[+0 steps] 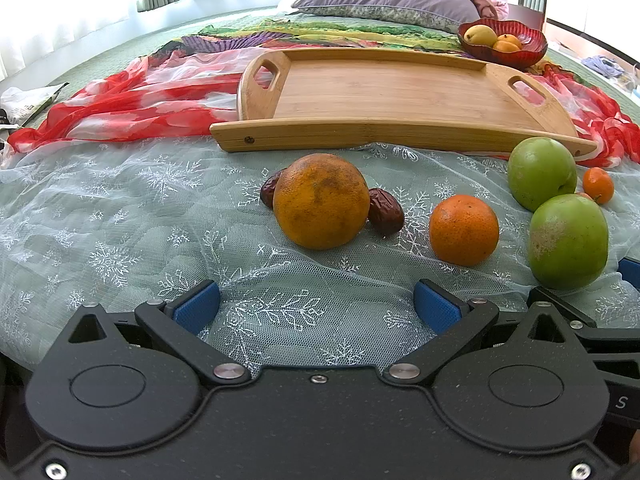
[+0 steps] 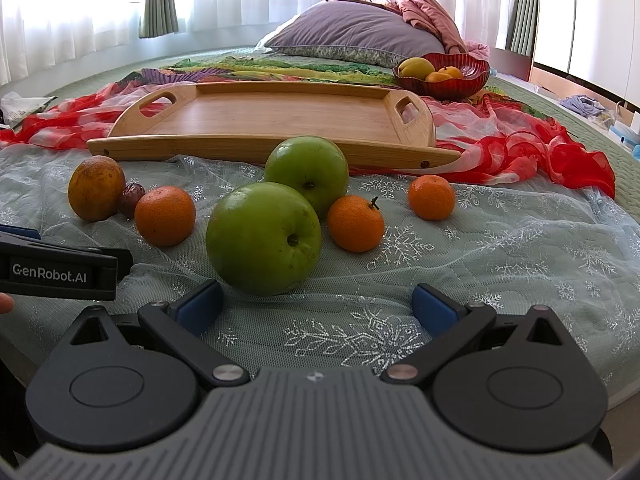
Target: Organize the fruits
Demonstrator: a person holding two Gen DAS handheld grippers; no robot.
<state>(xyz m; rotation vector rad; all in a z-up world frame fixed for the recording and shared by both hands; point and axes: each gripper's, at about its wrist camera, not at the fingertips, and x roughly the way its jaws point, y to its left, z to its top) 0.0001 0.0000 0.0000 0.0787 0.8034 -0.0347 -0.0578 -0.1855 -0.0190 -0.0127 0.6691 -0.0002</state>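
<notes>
Fruits loose on bed, wooden tray (image 2: 260, 120) bare at 12 o'clock, prob. their destination; both hand-held grippers (image 1: 316, 308) (image 2: 318, 306) spread, nothing pinched, nearest green apple (image 2: 264, 238) just ahead of right one.

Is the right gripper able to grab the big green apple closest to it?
Probably yes. The right gripper is open, and the nearest green apple sits just ahead of its fingers with nothing between them.

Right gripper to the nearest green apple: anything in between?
Nothing. In the right wrist view only bare snowflake mesh cloth lies between the open right gripper and the nearest green apple, which sits just ahead of the left finger.
</notes>
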